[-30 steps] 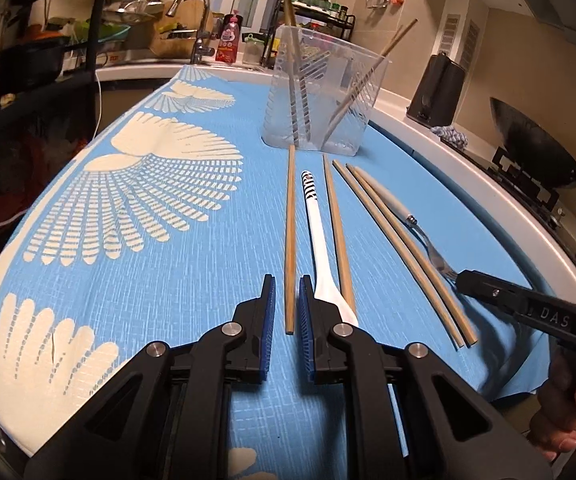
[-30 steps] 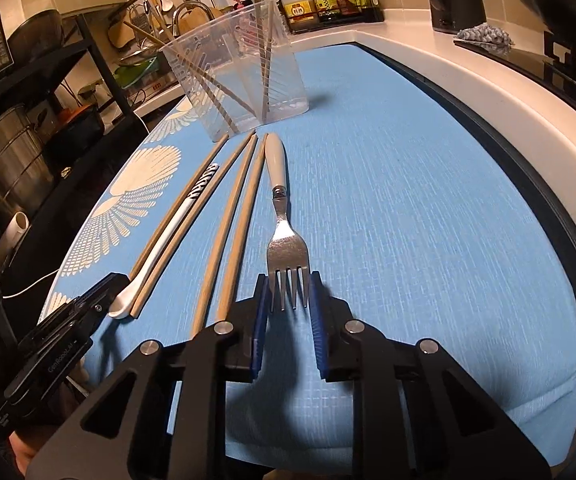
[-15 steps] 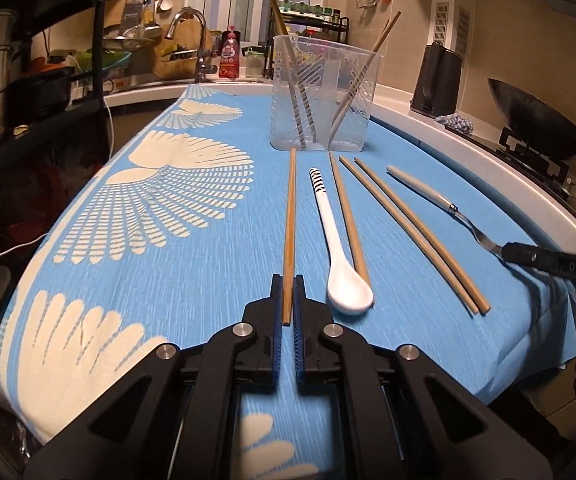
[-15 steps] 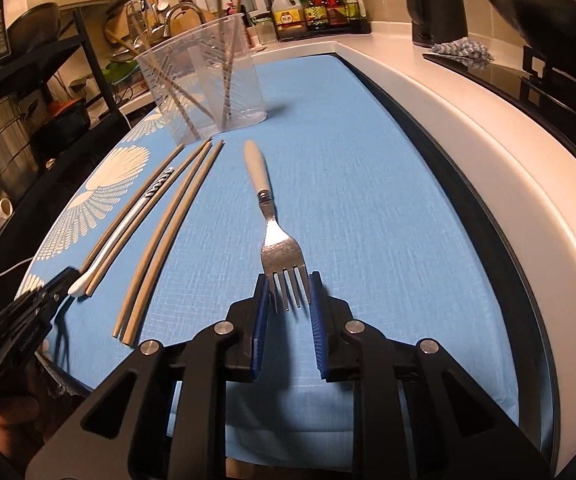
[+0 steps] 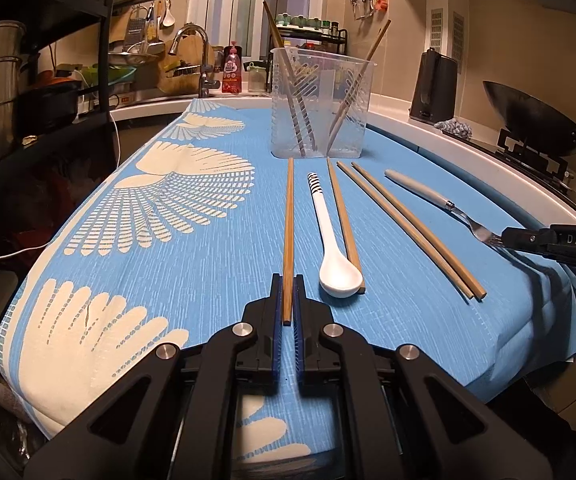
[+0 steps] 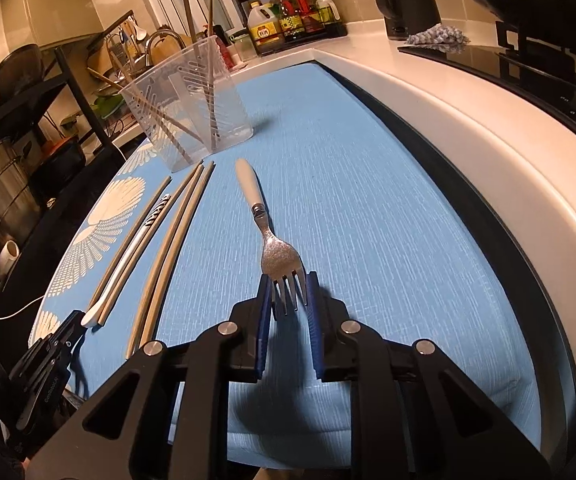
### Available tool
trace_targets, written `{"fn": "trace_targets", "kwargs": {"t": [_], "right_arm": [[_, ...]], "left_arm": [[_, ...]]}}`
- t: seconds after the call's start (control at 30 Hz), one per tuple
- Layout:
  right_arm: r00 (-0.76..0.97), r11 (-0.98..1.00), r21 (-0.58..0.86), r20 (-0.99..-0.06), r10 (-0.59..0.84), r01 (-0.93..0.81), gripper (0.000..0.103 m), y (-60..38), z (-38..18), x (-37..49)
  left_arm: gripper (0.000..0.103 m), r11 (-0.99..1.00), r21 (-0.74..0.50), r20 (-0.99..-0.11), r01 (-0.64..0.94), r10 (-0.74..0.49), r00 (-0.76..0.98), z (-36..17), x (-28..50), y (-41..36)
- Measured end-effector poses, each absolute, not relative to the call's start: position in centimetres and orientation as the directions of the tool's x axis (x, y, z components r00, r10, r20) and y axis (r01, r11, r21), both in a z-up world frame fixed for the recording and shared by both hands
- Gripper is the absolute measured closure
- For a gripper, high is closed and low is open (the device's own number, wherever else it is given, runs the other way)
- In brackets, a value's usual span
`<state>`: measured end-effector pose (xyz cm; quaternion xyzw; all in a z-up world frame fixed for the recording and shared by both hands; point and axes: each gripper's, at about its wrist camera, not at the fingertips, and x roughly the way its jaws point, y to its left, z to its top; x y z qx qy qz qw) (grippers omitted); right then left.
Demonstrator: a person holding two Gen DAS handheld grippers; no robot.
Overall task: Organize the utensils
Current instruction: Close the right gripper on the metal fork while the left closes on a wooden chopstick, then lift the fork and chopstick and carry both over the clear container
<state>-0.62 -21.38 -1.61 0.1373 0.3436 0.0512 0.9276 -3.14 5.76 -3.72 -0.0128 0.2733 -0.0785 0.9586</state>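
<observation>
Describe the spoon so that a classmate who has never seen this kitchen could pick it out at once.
Start at the clear plastic container standing on the blue cloth. In front of it lies a row of utensils; the spoon is second from the left, between two brown chopsticks. It alone is white, with black stripes on its handle tip.

Home kitchen – faucet (image 5: 192, 46), wok (image 5: 536, 116)
</observation>
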Motion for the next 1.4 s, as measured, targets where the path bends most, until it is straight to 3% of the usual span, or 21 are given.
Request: {"fn": "trace_targets", "kwargs": {"t": [0.4, 0.67, 0.97, 1.13, 1.4], "right_arm": [[0.813, 0.992, 0.091, -0.57, 0.121, -0.083, 0.092, -18.5, -1.3, -2.0], [0.842, 0.993, 0.031, -0.528, 0.11, -0.11, 0.093, -17.3, -0.6, -3.0], [0.857, 0.993, 0.074, -0.501, 0.121, -0.097, 0.095, -18.0, 0.7, -3.5], [0.879, 0.992, 0.092, -0.46, 0.123, -0.091, 0.102, -18.3, 2.3, -3.8], [0.902, 0.992, 0.094, -0.416, 0.114, -0.082, 0.102, -18.7, 4.9, -4.4]], "left_arm": [[0.098, 0.987, -0.061, -0.518, 0.147, -0.157, 0.841, -3.7, -3.2, 5.4], [0.098, 0.988, -0.052, -0.519, 0.148, -0.154, 0.841, -3.6, -3.0, 5.2], [0.098, 0.986, -0.056, -0.524, 0.155, -0.162, 0.836, -3.7, -2.9, 5.1], [0.098, 0.985, -0.055, -0.527, 0.163, -0.167, 0.833, -3.7, -2.9, 5.1], [0.098, 0.986, -0.055, -0.515, 0.16, -0.165, 0.841, -2.2, -2.9, 5.6]]}}
